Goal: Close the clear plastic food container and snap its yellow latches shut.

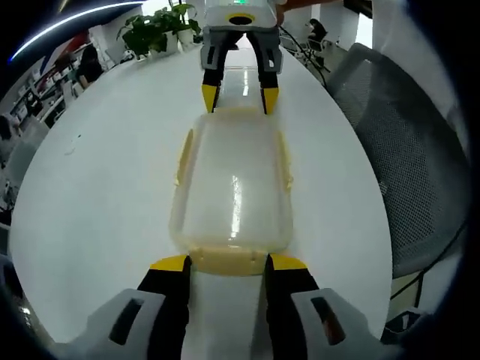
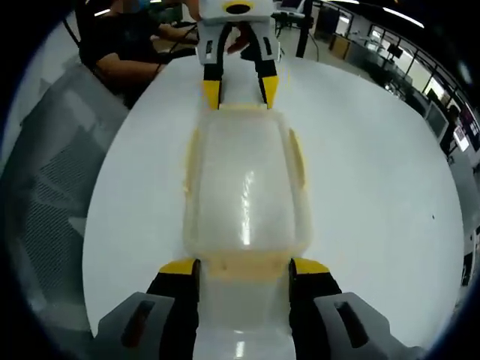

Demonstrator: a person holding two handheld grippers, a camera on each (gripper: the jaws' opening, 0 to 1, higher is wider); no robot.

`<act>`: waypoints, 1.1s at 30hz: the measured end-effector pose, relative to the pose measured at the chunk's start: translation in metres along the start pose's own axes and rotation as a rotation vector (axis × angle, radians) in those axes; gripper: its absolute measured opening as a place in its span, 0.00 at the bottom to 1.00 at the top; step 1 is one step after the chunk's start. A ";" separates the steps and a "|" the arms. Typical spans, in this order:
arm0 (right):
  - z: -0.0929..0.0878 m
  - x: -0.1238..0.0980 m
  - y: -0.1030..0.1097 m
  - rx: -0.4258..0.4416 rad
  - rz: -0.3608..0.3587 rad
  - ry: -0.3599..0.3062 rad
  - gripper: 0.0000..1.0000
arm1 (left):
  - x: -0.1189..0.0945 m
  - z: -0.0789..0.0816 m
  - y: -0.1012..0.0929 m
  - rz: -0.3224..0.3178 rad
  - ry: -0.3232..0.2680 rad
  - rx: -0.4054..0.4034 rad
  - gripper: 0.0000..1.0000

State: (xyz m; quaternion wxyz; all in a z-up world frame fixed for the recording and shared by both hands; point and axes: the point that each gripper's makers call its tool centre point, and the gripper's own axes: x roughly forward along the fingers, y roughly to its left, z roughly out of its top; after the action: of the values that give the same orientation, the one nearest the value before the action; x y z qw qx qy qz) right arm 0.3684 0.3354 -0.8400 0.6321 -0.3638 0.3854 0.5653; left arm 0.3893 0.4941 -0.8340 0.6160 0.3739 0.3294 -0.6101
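Currently both grippers, left gripper (image 1: pixel 225 262) and right gripper (image 2: pixel 244 266), jaws open, straddle opposite end latches of the container (image 1: pixel 232 184) on the table (image 1: pixel 97 187). Risk: uneven pressing could tip it.

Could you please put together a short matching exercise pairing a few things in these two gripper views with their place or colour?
Things:
1. food container
2. table
3. potted plants
4. mesh chair

Descriptions:
A. green, at the table's far edge in the left gripper view
B. clear with yellow latches, lying between the left gripper and right gripper
C. grey, beside the table
D. white, bearing the container

Pairs: 1-B, 2-D, 3-A, 4-C
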 end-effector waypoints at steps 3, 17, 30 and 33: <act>0.000 0.000 0.000 -0.001 0.004 0.002 0.47 | 0.000 0.000 0.000 0.000 0.007 -0.002 0.39; -0.003 0.000 0.001 -0.023 0.035 0.057 0.39 | 0.005 0.004 -0.006 -0.070 0.088 0.051 0.40; -0.003 0.000 0.001 -0.017 0.040 0.054 0.37 | 0.004 0.003 -0.008 -0.063 0.105 0.043 0.38; -0.003 -0.001 0.000 -0.028 0.046 0.066 0.37 | 0.004 0.002 -0.007 -0.052 0.092 0.021 0.37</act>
State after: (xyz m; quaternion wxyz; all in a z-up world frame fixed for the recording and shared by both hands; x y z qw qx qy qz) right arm 0.3679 0.3326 -0.8407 0.6008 -0.3822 0.4065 0.5725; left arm 0.3820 0.4902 -0.8364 0.5801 0.3995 0.3604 -0.6115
